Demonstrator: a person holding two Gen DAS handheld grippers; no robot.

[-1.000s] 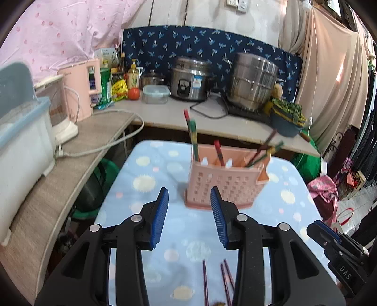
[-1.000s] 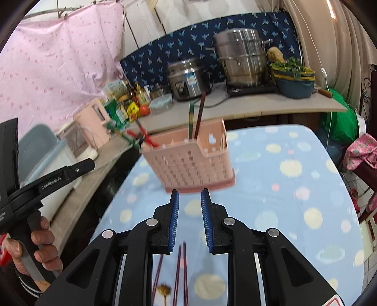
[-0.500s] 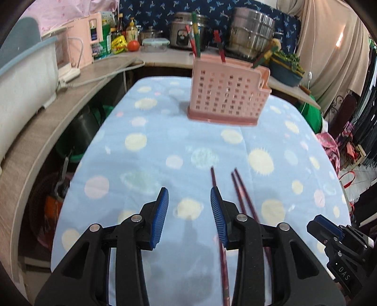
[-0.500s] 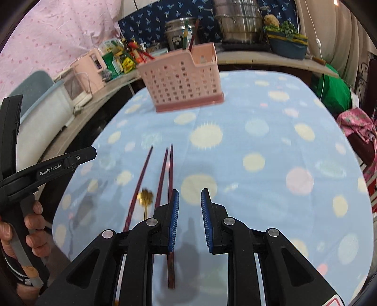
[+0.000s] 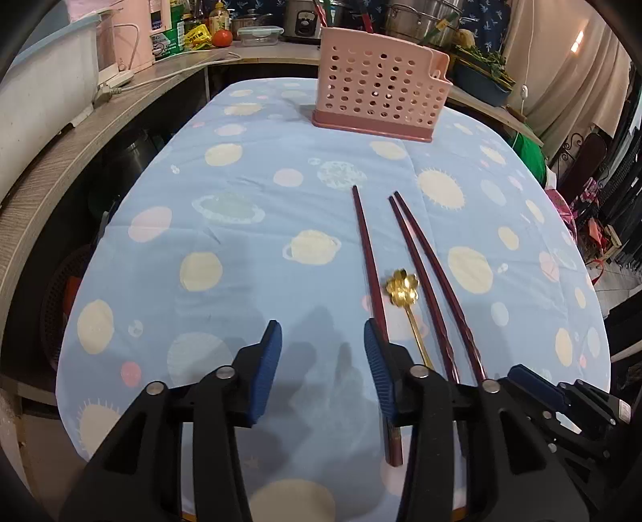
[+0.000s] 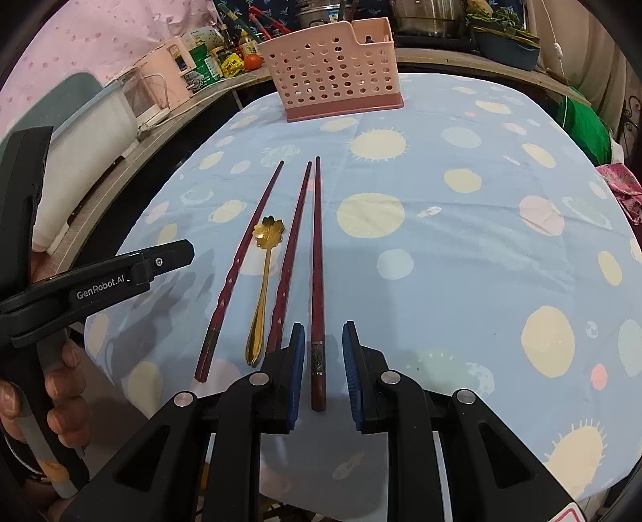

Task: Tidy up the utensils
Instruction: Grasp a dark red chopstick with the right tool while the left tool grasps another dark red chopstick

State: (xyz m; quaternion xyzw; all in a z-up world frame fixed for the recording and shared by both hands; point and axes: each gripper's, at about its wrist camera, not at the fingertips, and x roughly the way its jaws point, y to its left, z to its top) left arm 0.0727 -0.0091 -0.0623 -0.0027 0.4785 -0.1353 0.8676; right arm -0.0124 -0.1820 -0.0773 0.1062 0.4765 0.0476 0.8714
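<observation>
Three dark red chopsticks (image 6: 317,257) lie lengthwise on the blue patterned tablecloth (image 6: 461,249), with a gold flower-headed spoon (image 6: 263,281) between the left two. They also show in the left wrist view (image 5: 367,249), spoon (image 5: 405,291) included. A pink perforated utensil basket (image 6: 333,76) stands at the table's far end, also seen in the left wrist view (image 5: 379,90). My right gripper (image 6: 319,347) is open, its jaws either side of the rightmost chopstick's near end. My left gripper (image 5: 322,349) is open and empty, left of the chopsticks.
A wooden counter (image 5: 72,144) runs along the left with a white appliance, cable, bottles and a tomato. Pots and a rice cooker stand behind the basket (image 6: 425,16). The table edge drops off on both sides.
Both grippers pulled back and tilted down from the basket toward the near end of the table. The right gripper's jaws opened wider and now straddle the rightmost chopstick.
</observation>
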